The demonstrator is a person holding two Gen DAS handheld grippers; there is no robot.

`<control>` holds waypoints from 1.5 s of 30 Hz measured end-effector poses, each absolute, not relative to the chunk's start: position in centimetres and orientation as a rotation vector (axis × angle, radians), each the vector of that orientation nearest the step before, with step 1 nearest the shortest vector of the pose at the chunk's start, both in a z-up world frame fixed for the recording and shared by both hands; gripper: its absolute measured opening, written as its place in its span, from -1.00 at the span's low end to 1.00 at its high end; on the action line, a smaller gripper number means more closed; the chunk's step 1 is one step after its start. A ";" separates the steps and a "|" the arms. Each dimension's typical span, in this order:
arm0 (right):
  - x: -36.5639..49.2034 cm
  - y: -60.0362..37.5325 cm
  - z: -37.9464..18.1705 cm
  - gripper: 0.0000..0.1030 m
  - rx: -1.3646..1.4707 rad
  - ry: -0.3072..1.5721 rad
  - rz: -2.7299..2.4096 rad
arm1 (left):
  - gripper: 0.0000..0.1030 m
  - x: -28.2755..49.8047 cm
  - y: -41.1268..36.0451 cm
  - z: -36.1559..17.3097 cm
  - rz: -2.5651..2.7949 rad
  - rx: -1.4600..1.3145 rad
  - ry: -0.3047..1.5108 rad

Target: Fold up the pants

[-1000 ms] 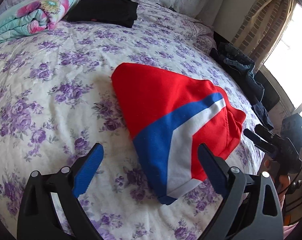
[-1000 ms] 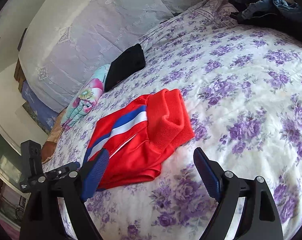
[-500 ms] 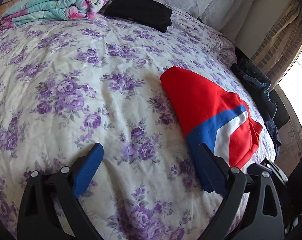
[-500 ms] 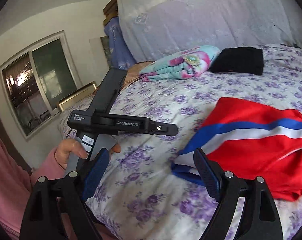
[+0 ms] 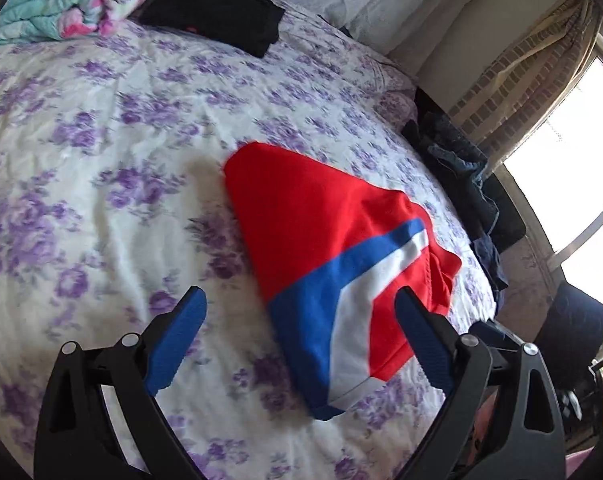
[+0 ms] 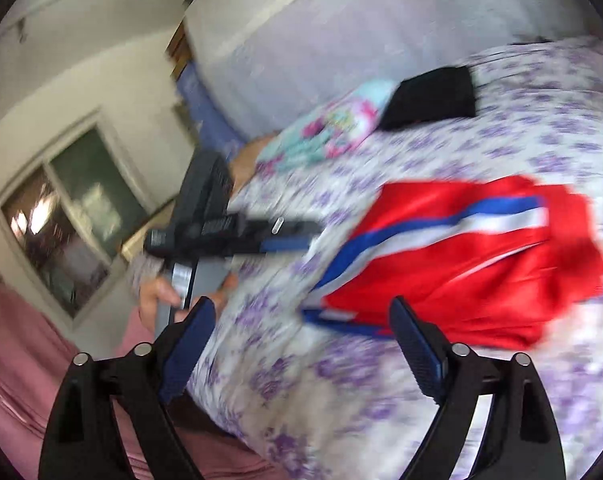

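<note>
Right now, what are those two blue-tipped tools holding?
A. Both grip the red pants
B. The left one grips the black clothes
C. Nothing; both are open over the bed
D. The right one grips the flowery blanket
C: the left gripper and right gripper both show jaws spread wide with nothing between them, while the red pants lie folded on the bed, untouched.

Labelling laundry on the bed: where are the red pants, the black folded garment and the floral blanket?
red pants (image 5: 301,208): left wrist view, plain red panel.
black folded garment (image 5: 213,12): left wrist view, top face.
floral blanket (image 5: 69,4): left wrist view, rolled end.
</note>
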State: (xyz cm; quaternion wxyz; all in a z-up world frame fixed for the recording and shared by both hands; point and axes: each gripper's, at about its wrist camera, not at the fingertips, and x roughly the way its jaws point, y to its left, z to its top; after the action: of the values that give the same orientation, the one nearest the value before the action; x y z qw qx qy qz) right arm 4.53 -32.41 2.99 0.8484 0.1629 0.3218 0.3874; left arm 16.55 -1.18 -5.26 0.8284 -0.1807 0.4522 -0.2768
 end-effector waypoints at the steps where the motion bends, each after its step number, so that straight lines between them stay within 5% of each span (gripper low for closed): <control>1: 4.6 -33.9 3.2 0.80 0.372 0.664 0.771 | 0.80 16.6 -1.8 -5.7 -0.594 -0.385 0.979; 19: 5.0 -40.0 -1.8 0.81 0.597 0.641 0.731 | 0.82 16.2 -3.2 -9.3 -0.749 -0.663 1.295; 29: 7.8 -42.9 -0.7 0.81 0.565 0.665 0.629 | 0.92 18.1 -6.1 -8.9 -0.713 -0.597 1.216; 37: 17.3 -43.9 -4.3 0.81 0.592 0.990 0.681 | 0.92 17.2 -5.8 -8.8 -0.777 -0.515 1.137; 45: 22.8 -38.2 -5.8 0.84 0.600 1.082 0.950 | 0.92 17.4 -6.7 -8.5 -0.786 -0.438 1.088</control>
State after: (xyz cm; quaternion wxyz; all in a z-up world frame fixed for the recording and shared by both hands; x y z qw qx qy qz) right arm 22.84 -38.23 -5.84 0.7109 0.2705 0.4880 0.4281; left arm 17.44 -6.72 -8.55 0.7609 -0.2011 0.5001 -0.3612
